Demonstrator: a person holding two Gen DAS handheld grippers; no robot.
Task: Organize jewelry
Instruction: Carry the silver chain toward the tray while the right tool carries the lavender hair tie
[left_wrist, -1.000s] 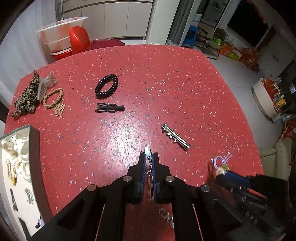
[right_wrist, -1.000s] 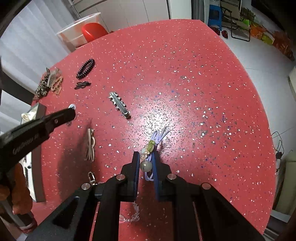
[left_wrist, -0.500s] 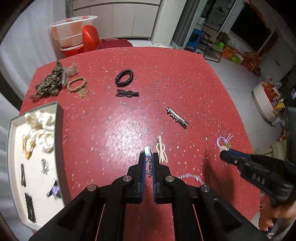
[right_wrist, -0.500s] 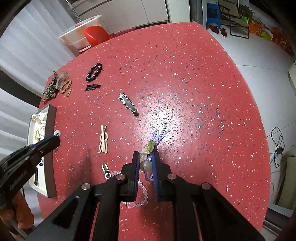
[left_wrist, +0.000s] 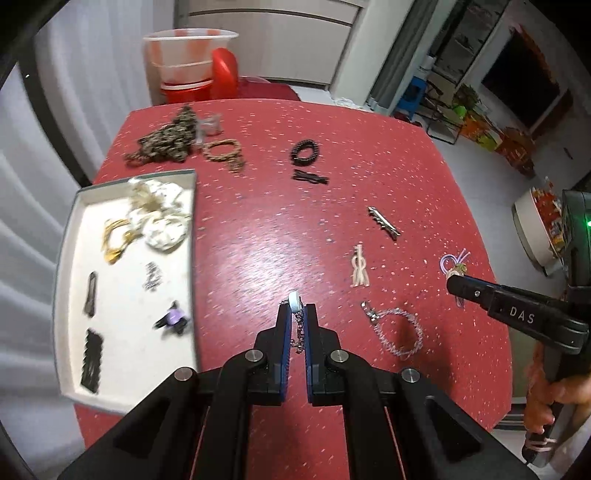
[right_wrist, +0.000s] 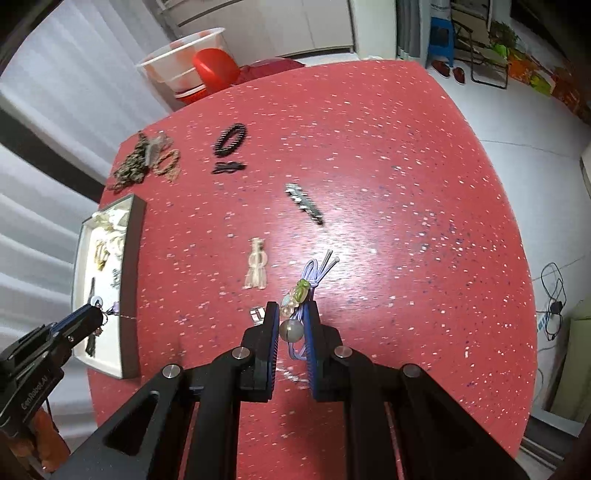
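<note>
My left gripper (left_wrist: 296, 309) is shut on a small silver chain with a white bead (left_wrist: 294, 297), held above the red table next to the white tray (left_wrist: 68, 236). It also shows in the right wrist view (right_wrist: 94, 314) at the tray's near end. My right gripper (right_wrist: 291, 314) is shut on a purple cord bracelet with green and clear beads (right_wrist: 301, 291), lifted over the table; it shows in the left wrist view (left_wrist: 456, 284) too. The tray holds several pieces, among them cream scrunchies (left_wrist: 162, 218) and a purple clip (left_wrist: 173, 316).
On the red table (left_wrist: 332, 155) lie a silver chain bracelet (left_wrist: 397, 332), a cream clip (left_wrist: 359, 266), a silver barrette (left_wrist: 384, 223), a black clip (left_wrist: 310, 178), a black coil tie (left_wrist: 304, 152), a tan tie (left_wrist: 223, 149) and a leopard scrunchie (left_wrist: 166, 142). A plastic tub (left_wrist: 188, 55) stands beyond the table.
Both grippers have risen and pulled back with their pieces held. My left gripper has swung left toward the tray, which now fills the left of its view.
</note>
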